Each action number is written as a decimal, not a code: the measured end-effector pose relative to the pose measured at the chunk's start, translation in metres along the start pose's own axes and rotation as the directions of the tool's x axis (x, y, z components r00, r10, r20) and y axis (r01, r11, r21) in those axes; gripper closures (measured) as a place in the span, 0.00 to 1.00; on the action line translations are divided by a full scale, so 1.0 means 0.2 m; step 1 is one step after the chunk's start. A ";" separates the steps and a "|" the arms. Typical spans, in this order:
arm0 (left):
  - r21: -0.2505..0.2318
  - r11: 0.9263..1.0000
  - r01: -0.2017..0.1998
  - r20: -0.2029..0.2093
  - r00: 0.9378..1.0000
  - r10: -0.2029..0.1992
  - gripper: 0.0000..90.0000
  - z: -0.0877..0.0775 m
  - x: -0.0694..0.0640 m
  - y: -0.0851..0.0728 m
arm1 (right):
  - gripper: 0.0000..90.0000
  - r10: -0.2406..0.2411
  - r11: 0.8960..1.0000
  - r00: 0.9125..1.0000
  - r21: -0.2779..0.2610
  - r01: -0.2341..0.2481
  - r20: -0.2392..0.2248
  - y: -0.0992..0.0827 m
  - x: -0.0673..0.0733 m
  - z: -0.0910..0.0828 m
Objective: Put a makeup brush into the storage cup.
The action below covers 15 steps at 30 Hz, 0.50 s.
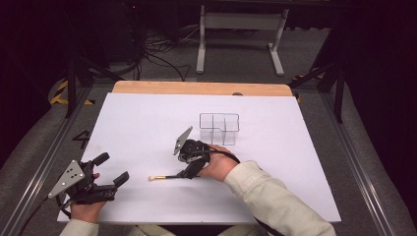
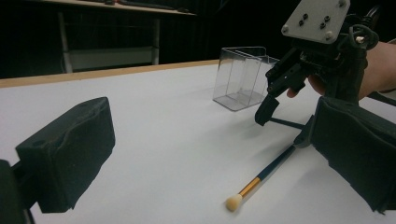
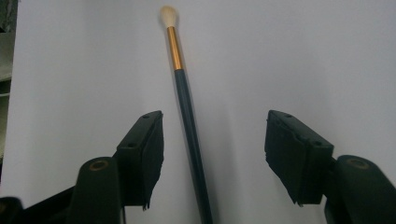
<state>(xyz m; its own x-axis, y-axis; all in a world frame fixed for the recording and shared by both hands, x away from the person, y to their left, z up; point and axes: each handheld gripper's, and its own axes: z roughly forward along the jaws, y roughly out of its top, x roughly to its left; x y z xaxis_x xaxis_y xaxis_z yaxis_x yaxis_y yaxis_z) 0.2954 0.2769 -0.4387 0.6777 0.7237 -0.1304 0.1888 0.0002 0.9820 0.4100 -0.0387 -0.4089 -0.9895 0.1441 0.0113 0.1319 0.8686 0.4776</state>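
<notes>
A thin brush (image 1: 162, 177) with a dark handle, a gold ferrule and a pale tip lies flat on the white table cover (image 1: 142, 123). My right gripper (image 1: 189, 173) points down over the handle end. In the right gripper view the brush (image 3: 187, 107) runs up between the two pads, nearer the left one, and neither pad touches it. The right gripper (image 3: 215, 121) is open. At the near left corner my left gripper (image 1: 112, 168) rests open with nothing in it. Its own view faces the brush (image 2: 261, 176) and the right gripper (image 2: 282, 126).
A clear plastic box (image 1: 219, 129) with several compartments stands upright just behind the right hand, also seen as the clear box (image 2: 243, 77) in the left gripper view. A wooden table edge (image 1: 196, 88) borders the far side. Metal rails run along both sides.
</notes>
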 end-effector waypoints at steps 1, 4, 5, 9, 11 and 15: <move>0.000 1.000 0.000 0.000 1.000 0.000 0.01 0.00 0.00 0.00 | 0.44 0.007 1.000 1.000 0.003 -0.007 -0.002 0.00 0.00 0.00; 0.002 1.000 0.001 0.001 1.000 -0.001 0.01 0.00 0.00 0.00 | 0.46 0.002 1.000 1.000 -0.002 -0.002 -0.008 0.00 0.00 0.02; 0.002 1.000 0.001 0.001 1.000 -0.001 0.01 0.00 0.00 0.00 | 0.46 -0.001 1.000 1.000 0.001 0.001 -0.013 0.00 0.00 0.02; 0.002 1.000 0.005 0.002 1.000 -0.005 0.01 0.00 0.00 0.00 | 0.48 0.000 1.000 1.000 0.005 0.001 -0.025 0.00 0.00 0.04; 0.002 1.000 0.005 0.003 1.000 -0.005 0.01 0.01 0.00 0.00 | 0.50 0.008 1.000 0.999 0.008 -0.008 -0.031 -0.01 0.00 0.04; -0.001 1.000 0.004 0.005 1.000 -0.004 0.01 0.01 0.00 0.00 | 0.55 0.007 1.000 0.998 0.021 -0.006 -0.054 -0.01 0.00 0.07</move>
<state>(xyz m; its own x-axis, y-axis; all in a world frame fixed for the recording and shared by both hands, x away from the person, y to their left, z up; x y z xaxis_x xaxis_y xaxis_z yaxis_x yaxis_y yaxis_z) 0.2969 0.2755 -0.4390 0.6804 0.7202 -0.1353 0.1911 0.0038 0.9816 0.4096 -0.0339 -0.4217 -0.9903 0.1239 0.0622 0.1386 0.8776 0.4589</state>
